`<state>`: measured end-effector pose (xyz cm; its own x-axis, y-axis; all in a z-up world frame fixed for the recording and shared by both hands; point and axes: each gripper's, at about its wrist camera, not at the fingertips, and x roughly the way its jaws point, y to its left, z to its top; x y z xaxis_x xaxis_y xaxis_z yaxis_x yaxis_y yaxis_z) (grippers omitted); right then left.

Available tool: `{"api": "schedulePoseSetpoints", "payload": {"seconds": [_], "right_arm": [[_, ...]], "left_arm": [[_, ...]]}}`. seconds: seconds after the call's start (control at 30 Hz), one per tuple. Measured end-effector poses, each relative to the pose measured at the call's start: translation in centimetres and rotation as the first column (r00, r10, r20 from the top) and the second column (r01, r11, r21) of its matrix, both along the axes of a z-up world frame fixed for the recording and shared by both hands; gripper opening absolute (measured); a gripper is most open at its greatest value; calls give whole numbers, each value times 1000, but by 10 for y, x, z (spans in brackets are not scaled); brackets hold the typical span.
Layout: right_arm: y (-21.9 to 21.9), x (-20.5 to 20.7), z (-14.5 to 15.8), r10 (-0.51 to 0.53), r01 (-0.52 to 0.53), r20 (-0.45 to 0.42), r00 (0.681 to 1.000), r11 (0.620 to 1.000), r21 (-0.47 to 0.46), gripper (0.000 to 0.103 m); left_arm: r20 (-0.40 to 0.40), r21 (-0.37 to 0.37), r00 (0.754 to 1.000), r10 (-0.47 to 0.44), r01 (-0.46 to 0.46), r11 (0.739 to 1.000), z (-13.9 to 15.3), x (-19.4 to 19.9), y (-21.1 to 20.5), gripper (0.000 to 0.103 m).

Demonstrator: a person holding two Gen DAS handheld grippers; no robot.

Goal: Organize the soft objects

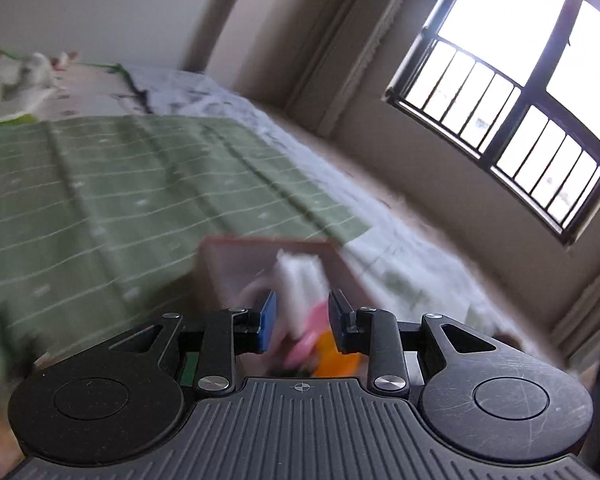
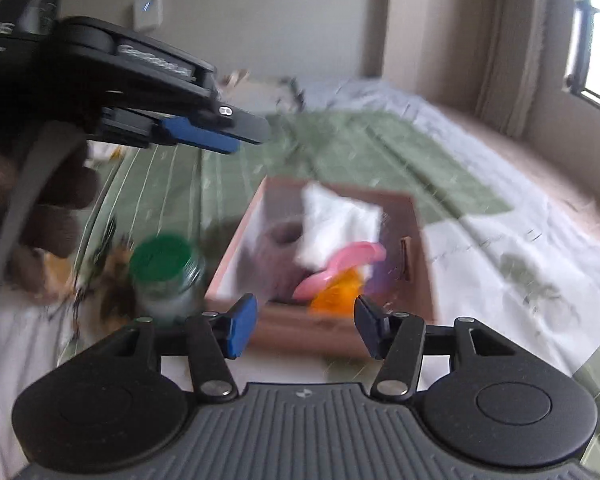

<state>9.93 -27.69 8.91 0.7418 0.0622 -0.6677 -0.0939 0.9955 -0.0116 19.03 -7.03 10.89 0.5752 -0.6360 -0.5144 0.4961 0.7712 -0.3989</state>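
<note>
A brown cardboard box [image 2: 418, 248] sits on the bed and holds a white soft item [image 2: 336, 220], a dark ring-shaped item [image 2: 278, 248], a pink item [image 2: 340, 264] and an orange item [image 2: 338, 294]. My right gripper [image 2: 304, 328] is open and empty just in front of the box. My left gripper [image 1: 302, 322] is open and empty above the box [image 1: 236, 264]; the white item [image 1: 300, 276], pink item [image 1: 310, 332] and orange item [image 1: 336, 356] show between its fingers. The left gripper also shows in the right wrist view [image 2: 236, 132], raised at upper left.
A jar with a green lid [image 2: 164, 268] stands left of the box, beside a blurred orange-brown object [image 2: 100, 280]. A green striped blanket [image 1: 100, 200] covers the bed. A pale pile [image 1: 24, 80] lies at the far end. A barred window [image 1: 520, 92] is on the right.
</note>
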Motion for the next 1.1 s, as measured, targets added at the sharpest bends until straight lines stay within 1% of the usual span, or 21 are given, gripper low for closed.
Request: {"api": "schedulePoseSetpoints", "payload": {"seconds": [0.07, 0.13, 0.17, 0.2, 0.23, 0.3, 0.33, 0.37, 0.43, 0.5, 0.57, 0.63, 0.73, 0.83, 0.9, 0.93, 0.97, 1.03, 1.1], "right_arm": [[16, -4, -4, 45, -44, -15, 999, 999, 20, 54], [31, -10, -8, 90, -89, -34, 995, 996, 28, 54], [43, -11, -10, 109, -107, -50, 993, 994, 32, 54], [52, -10, -10, 126, -123, -64, 990, 992, 39, 54], [61, -6, -10, 143, -140, -76, 987, 989, 49, 54], [86, 3, -5, 162, -158, -82, 983, 986, 61, 54], [98, 7, 3, 161, -157, -76, 984, 986, 57, 54], [112, 16, 11, 164, -160, -70, 984, 985, 58, 54], [137, 41, 25, 182, -174, -85, 980, 980, 93, 54], [156, 74, 29, 203, -183, -134, 970, 972, 144, 54], [176, 117, 18, 216, -178, -211, 953, 966, 186, 54], [192, 155, -3, 206, -144, -282, 937, 964, 225, 53], [210, 210, -40, 183, -77, -374, 909, 957, 281, 53], [226, 241, -74, 125, -12, -438, 890, 968, 251, 53], [237, 246, -88, 120, -21, -457, 881, 976, 215, 41], [244, 242, -90, 137, -58, -452, 881, 981, 185, 27], [247, 235, -89, 163, -102, -450, 878, 982, 156, 22], [251, 218, -86, 197, -159, -442, 875, 980, 122, 21], [241, 199, -82, 209, -162, -459, 863, 977, 138, 21]], "left_arm": [[23, 71, 999, 32, -34, 997, -11, -32, 29, 31], [3, 146, 997, 74, -74, 987, -29, -60, 57, 32], [-25, 164, 994, 102, -97, 982, -40, -71, 71, 32], [-62, 166, 989, 138, -126, 978, -51, -76, 84, 32], [-113, 159, 976, 185, -166, 973, -62, -77, 97, 32], [-217, 141, 940, 264, -238, 961, -80, -67, 115, 31], [-252, 131, 925, 284, -258, 957, -84, -61, 121, 31], [-266, 123, 918, 295, -271, 955, -86, -58, 126, 31], [-275, 100, 919, 284, -267, 959, -87, -55, 131, 31], [-287, 80, 925, 250, -237, 968, -88, -55, 131, 32], [-291, 95, 928, 233, -214, 972, -92, -60, 130, 32], [-300, 120, 928, 219, -191, 974, -97, -65, 128, 31], [-331, 122, 924, 193, -161, 979, -102, -67, 125, 31], [-339, 101, 922, 184, -159, 982, -103, -68, 127, 31], [-337, 89, 919, 204, -185, 979, -103, -67, 134, 31], [-336, 84, 915, 222, -206, 975, -102, -66, 138, 31], [-336, 79, 910, 241, -228, 971, -101, -65, 142, 31], [-340, 61, 901, 270, -266, 962, -98, -65, 150, 31], [-339, 56, 895, 291, -290, 956, -95, -66, 155, 31]]}}
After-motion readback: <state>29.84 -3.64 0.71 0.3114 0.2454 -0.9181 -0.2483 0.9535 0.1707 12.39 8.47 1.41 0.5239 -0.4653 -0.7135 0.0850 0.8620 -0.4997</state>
